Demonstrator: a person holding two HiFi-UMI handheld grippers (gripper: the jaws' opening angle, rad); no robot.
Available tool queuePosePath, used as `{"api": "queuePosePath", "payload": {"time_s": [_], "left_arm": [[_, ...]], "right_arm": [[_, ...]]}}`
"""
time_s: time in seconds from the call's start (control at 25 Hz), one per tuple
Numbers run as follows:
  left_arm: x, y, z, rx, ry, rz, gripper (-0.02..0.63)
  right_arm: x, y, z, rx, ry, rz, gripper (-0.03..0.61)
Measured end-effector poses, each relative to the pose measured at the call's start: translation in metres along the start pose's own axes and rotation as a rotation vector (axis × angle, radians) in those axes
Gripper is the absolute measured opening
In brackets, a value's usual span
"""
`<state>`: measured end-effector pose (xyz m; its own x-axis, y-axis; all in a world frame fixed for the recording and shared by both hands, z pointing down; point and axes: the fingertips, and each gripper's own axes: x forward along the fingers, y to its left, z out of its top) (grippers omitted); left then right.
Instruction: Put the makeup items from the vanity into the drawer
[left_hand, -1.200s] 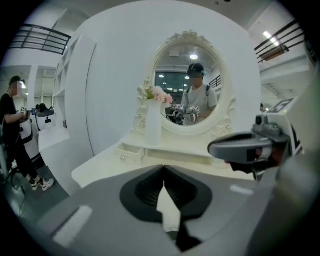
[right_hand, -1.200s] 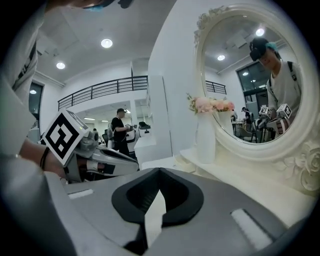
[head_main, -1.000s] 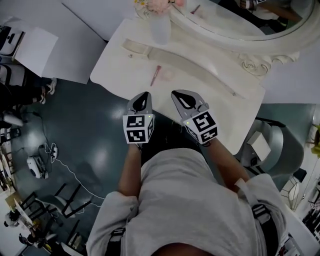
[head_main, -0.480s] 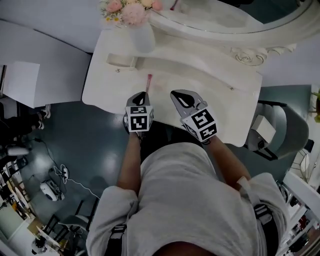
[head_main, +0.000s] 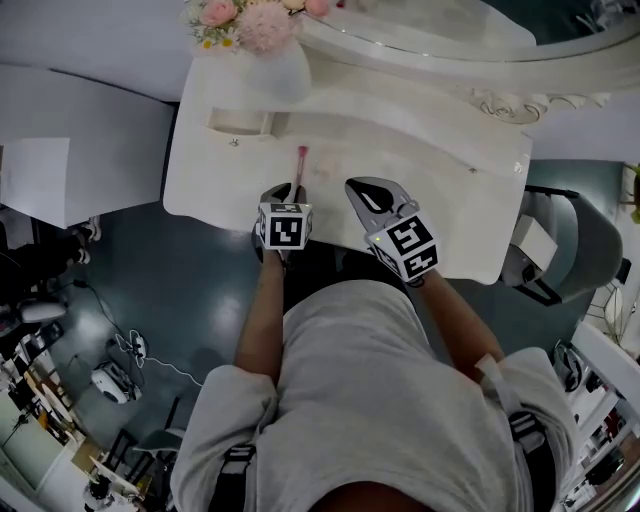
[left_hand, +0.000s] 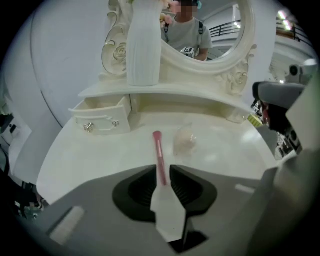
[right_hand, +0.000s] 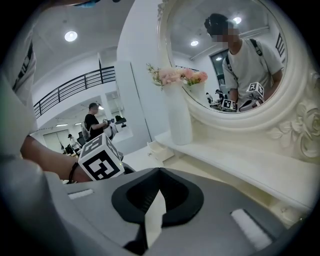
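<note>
Over the vanity's front edge, our left gripper (left_hand: 161, 169) has its jaws spread. They've just been opening, and the near end of the pink makeup brush (left_hand: 159, 150) sits in the gap with the pads off it. The brush lies flat on the vanity top (left_hand: 90, 155), pointing toward the back. A pale round item (left_hand: 185, 141) is just right of its far end. The small drawer (left_hand: 100, 119) is back left, below the shelf carrying the white vase (left_hand: 144, 45). Our right gripper (right_hand: 159, 171) is pressed together and empty, beside the left.
</note>
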<state>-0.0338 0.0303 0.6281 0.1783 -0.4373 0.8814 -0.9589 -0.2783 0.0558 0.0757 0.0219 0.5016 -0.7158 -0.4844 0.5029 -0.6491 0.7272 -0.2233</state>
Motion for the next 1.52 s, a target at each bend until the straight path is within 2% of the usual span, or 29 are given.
{"api": "queuePosePath", "payload": {"time_s": [0.12, 0.72, 1.0, 1.08, 1.52], "left_arm": [[0.011, -0.001, -0.005, 0.015, 0.039, -0.018, 0.106], [0.026, -0.002, -0.008, 0.112, 0.15, -0.054, 0.103], [0.028, 0.006, -0.01, 0.144, 0.225, -0.129, 0.038], [0.029, 0.006, -0.011, 0.154, 0.244, -0.163, 0.037], [0.025, 0.012, -0.004, 0.373, 0.223, -0.216, 0.037]], "right_arm": [[-0.001, -0.004, -0.001, 0.011, 0.002, -0.022, -0.002], [-0.009, -0.019, -0.004, 0.058, 0.0, -0.102, -0.002], [-0.008, -0.022, -0.001, 0.042, 0.015, -0.118, -0.002], [-0.007, -0.021, 0.0, 0.04, 0.02, -0.123, -0.002], [0.012, -0.015, 0.006, 0.036, 0.042, -0.142, -0.002]]}}
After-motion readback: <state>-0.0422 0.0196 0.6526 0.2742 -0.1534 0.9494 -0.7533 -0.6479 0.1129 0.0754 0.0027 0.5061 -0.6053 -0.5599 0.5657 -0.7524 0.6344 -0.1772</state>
